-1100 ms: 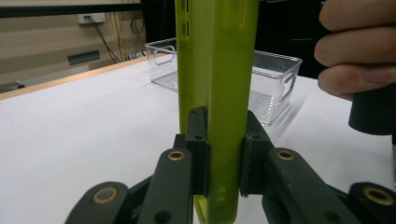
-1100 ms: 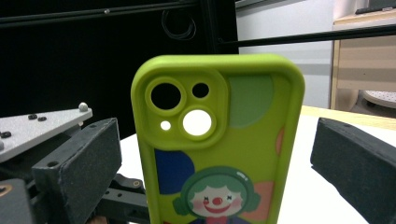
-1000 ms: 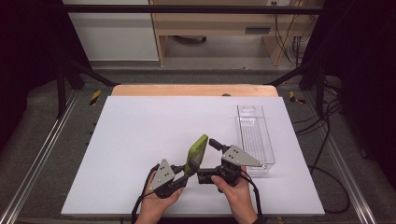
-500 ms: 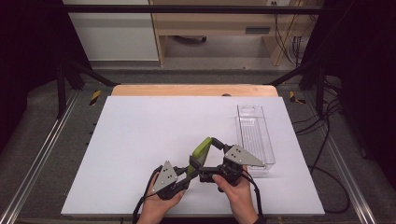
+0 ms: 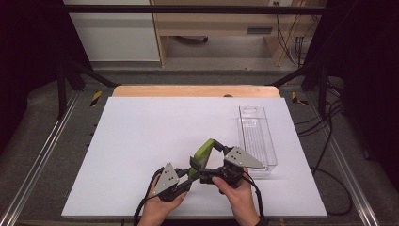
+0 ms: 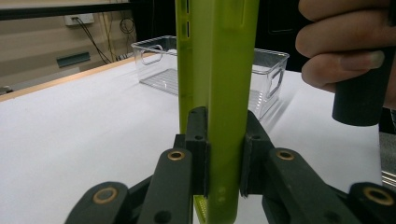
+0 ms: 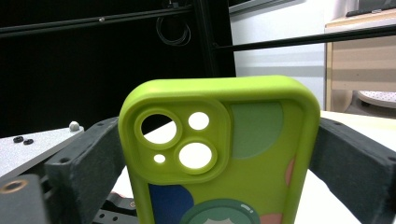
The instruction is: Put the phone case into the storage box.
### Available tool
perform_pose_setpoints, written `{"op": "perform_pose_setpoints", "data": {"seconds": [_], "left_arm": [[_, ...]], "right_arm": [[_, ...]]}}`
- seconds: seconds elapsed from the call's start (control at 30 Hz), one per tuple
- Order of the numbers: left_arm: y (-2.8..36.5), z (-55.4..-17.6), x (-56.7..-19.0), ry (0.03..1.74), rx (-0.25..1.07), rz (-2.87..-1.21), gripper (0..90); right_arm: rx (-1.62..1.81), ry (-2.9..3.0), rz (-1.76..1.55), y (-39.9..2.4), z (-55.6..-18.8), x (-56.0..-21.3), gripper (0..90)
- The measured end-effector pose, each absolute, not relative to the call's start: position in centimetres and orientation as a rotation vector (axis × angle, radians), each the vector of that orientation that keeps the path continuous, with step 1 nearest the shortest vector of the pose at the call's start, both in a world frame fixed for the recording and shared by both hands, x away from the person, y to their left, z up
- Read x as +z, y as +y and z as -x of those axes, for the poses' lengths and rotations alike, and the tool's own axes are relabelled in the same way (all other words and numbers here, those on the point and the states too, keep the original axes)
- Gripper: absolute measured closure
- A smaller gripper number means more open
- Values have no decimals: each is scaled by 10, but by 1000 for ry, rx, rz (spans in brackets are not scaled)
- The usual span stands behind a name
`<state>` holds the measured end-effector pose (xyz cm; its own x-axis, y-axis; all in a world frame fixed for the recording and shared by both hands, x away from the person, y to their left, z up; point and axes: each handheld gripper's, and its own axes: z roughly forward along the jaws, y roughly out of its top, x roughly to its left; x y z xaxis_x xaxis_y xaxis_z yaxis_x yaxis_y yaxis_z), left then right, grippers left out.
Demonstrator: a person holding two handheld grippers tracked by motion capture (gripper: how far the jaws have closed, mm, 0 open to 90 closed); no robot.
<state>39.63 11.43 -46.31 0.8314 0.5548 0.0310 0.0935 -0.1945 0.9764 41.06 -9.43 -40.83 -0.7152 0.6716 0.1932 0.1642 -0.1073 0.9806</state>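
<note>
Left gripper (image 5: 187, 170): held in the person's left hand at the near edge of the table; its jaws are clamped on the thin edges of the phone case, pads pressed flat against both sides in the left gripper view.
Right gripper (image 5: 214, 146): held in the person's right hand, just right of the left one; jaws spread wide to either side of the case's camera end and have just been closing in on it. The right gripper view shows the case between them, and whether the pads press on it cannot be told.
Phone case (image 7: 219, 158): lime green, soft-looking, with a raised camera block pierced by round holes and a printed pattern of blue, green and pink shapes. It is held up off the table between the two grippers, tilted, its camera end pointing away from the person.
Clear bin (image 5: 256, 139): long, transparent, ribbed floor, standing on the sheet to the right of the grippers, apart from the case.
White sheet (image 5: 141, 136): covers the tabletop.
Table (image 5: 193, 91): a wooden strip shows along the sheet's far edge.
</note>
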Motion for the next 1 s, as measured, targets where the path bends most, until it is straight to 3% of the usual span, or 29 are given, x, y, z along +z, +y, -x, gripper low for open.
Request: {"op": "perform_pose_setpoints", "data": {"seconds": [1.0], "left_arm": [[114, -397, -464, 501, 440, -1737, 772]], "right_arm": [[1881, 1805, -933, -94, -412, -410, 146]]}}
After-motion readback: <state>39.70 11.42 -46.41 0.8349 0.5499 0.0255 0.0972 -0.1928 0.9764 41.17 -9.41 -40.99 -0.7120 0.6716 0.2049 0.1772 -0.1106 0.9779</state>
